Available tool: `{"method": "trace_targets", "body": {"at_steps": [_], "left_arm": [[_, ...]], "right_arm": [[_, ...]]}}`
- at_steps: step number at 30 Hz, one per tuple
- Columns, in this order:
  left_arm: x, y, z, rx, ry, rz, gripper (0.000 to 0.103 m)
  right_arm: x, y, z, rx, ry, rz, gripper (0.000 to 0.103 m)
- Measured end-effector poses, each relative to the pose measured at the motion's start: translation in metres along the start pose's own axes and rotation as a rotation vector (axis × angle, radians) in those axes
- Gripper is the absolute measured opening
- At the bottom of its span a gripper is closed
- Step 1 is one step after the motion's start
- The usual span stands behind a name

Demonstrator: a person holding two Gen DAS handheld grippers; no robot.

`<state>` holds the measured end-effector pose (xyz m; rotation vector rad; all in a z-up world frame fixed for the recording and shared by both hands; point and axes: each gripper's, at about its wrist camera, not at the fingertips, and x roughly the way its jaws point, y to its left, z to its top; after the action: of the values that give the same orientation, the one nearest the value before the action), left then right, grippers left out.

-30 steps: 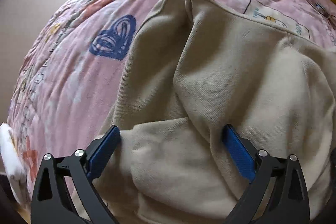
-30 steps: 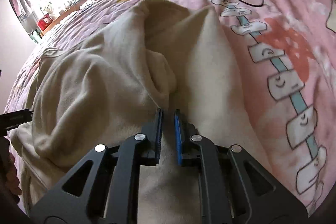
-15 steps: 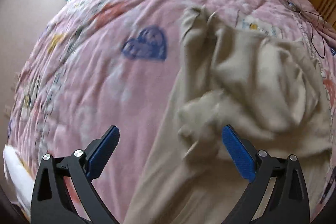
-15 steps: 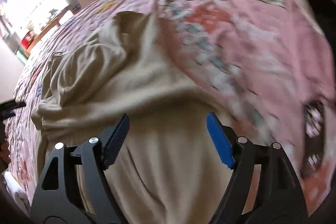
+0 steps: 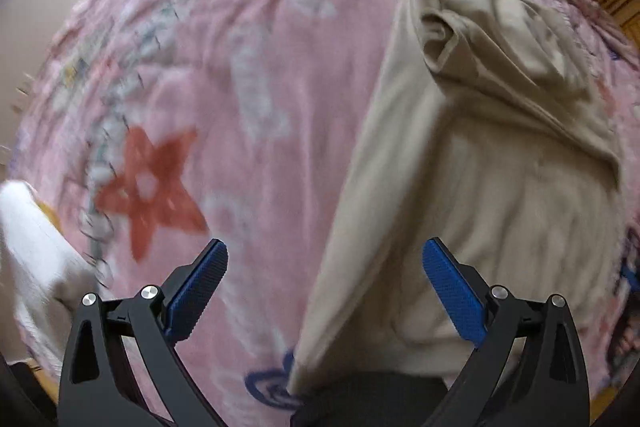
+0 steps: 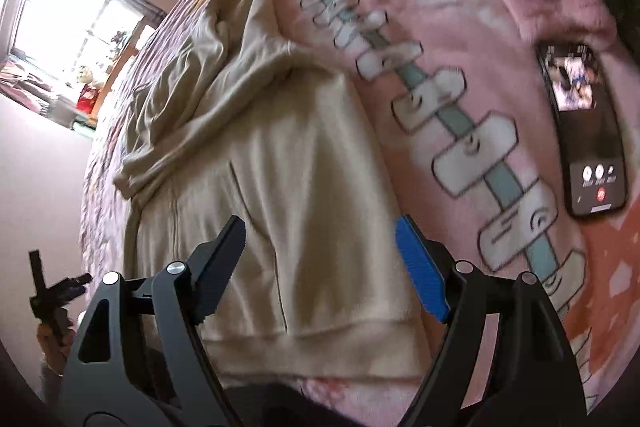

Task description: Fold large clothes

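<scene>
Two gaping tongs [image 5: 324, 287] [image 6: 320, 267], one beige sweatshirt [image 6: 288, 163]

The beige sweatshirt [image 6: 288, 163] is thick matt cotton fleece, softly napped, with a ribbed knit band along its hem and stitched seams showing as raised lines. Under it the pink bedspread [image 5: 224, 75] is a fuzzy, plush cloth, quilted in places, its printed star and heart shapes dull rather than shiny. The left gripper [image 5: 325, 291] has matt black plastic arms, bright metal screw heads and blue fingertips [image 5: 452, 291] with a fine rough grip texture. The right gripper [image 6: 320, 267] is built the same. The smartphone [image 6: 584, 131] lying on the bedspread has a glossy glass face, lit, in a smooth black frame.
</scene>
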<state>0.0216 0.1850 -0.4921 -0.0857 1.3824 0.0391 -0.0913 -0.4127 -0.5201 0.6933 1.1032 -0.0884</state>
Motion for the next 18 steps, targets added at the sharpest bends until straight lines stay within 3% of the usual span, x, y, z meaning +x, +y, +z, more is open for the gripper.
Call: {"method": "trace_targets", "body": {"at_steps": [6, 11, 18], "left_arm": [[0.025, 0.026, -0.037, -0.018, 0.092, -0.153, 0.095], [0.033, 0.021, -0.067, 0.053, 0.098, -0.193, 0.095], [0.045, 0.013, -0.095, 0.131, 0.132, -0.152, 0.095]], "right_arm": [[0.001, -0.026, -0.025, 0.032, 0.016, 0.019, 0.076], [0.005, -0.038, -0.048, 0.06, 0.037, -0.012, 0.076], [0.014, -0.037, -0.071, 0.018, 0.058, -0.052, 0.076]]}}
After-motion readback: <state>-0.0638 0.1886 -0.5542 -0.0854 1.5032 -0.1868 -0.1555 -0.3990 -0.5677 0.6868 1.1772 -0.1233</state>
